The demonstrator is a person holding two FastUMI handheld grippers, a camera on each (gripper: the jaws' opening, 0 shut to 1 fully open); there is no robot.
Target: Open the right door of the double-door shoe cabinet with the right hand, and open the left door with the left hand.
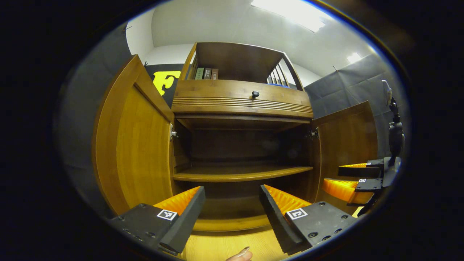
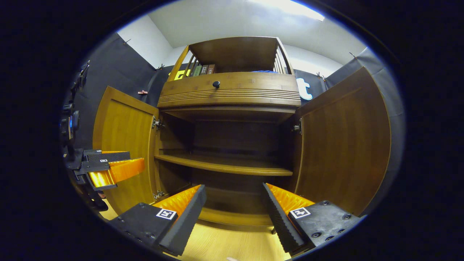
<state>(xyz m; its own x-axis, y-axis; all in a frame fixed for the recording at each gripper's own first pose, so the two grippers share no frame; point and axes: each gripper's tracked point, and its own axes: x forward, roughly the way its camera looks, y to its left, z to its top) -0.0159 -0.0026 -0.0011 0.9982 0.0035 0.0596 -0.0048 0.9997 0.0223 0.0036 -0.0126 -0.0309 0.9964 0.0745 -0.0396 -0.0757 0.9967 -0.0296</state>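
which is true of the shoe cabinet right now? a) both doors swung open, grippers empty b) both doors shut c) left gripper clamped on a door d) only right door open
a: the left door and right door both stand swung out, and the left gripper and right gripper are open, holding nothing.

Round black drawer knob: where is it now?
In the left gripper view the round black drawer knob sits centred on the wooden drawer front, above the open cabinet compartment and below the row of books.

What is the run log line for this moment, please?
left door: open | right door: open | left gripper: open, empty | right gripper: open, empty | shelf: bare
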